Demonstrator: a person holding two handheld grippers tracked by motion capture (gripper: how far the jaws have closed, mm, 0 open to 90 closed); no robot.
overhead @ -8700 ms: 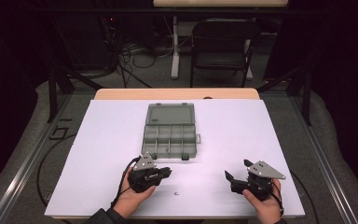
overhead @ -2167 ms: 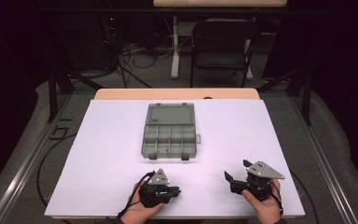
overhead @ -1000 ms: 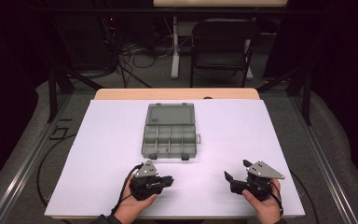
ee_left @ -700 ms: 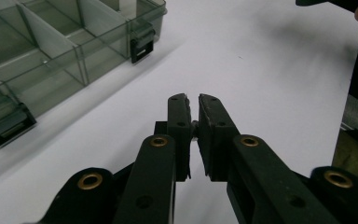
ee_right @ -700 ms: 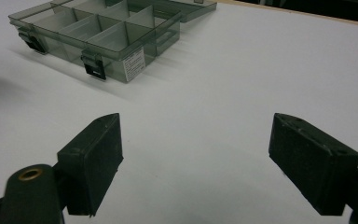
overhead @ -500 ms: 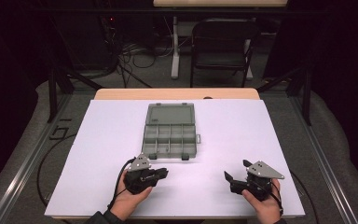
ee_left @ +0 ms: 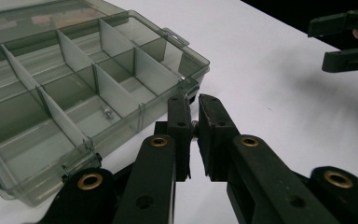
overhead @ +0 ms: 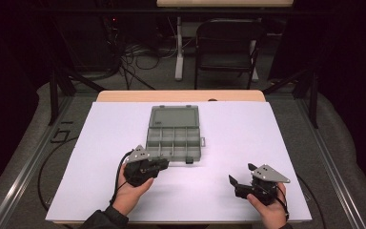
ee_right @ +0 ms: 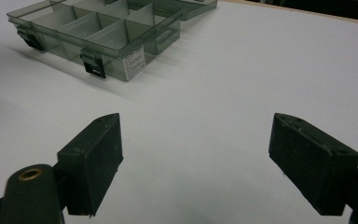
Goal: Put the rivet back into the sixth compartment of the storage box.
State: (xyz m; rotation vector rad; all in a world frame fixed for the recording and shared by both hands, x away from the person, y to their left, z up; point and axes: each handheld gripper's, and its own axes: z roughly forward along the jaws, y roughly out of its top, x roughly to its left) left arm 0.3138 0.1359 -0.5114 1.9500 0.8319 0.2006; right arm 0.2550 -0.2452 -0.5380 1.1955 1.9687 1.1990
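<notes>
Pinching a small screw beside the organizer box, left gripper; right gripper gapes over bare table.

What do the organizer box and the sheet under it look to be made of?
Box: smoky see-through plastic, glossy; dividers and a small screw show through its walls. Sheet: white, matte, probably paper or board; soft shadows, no glare.
</notes>
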